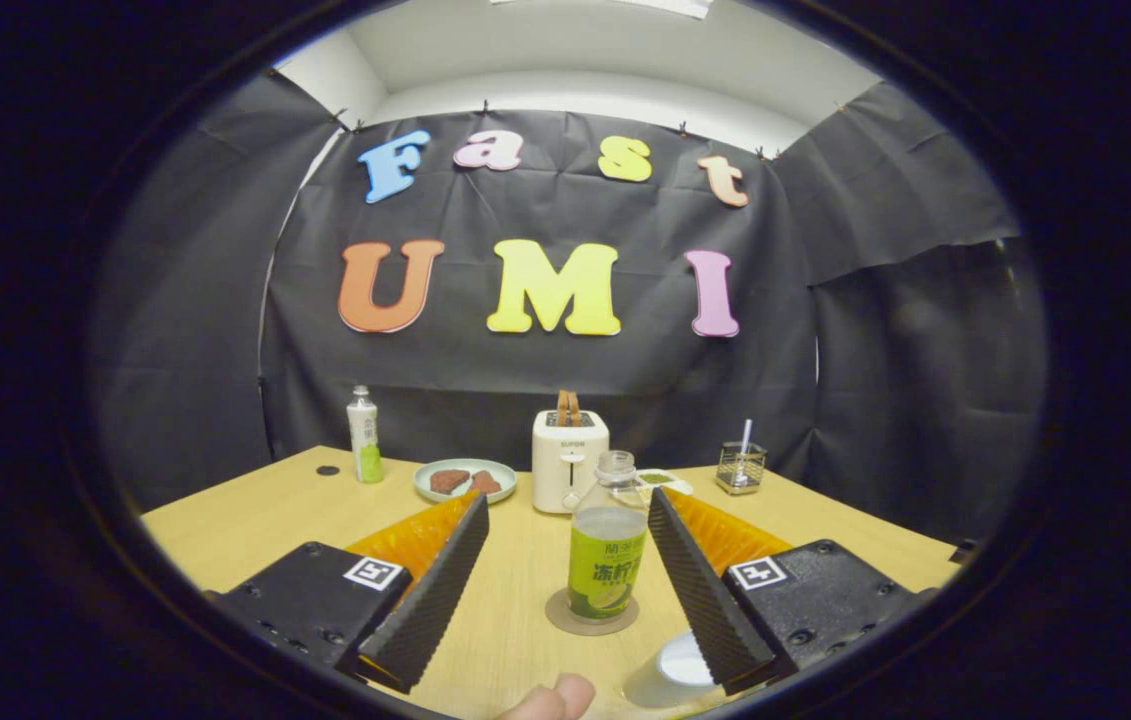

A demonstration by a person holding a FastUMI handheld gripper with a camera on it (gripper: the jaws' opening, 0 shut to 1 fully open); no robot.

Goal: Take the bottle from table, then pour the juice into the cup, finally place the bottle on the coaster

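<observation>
The bottle (pixel 607 545) is standing upright on the coaster (pixel 592 612), between our fingers, touching neither. We are holding the gripper (pixel 565 510) released, wide apart. The cup (pixel 670 672) is sitting beside the right finger; a toaster (pixel 570 460) is standing beyond.

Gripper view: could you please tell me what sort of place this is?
Probably a staged recording booth, not a real kitchen: black cloth wall, one wooden table with a toaster, a plate of food and a juice bottle on a coaster between the open gripper fingers.
</observation>
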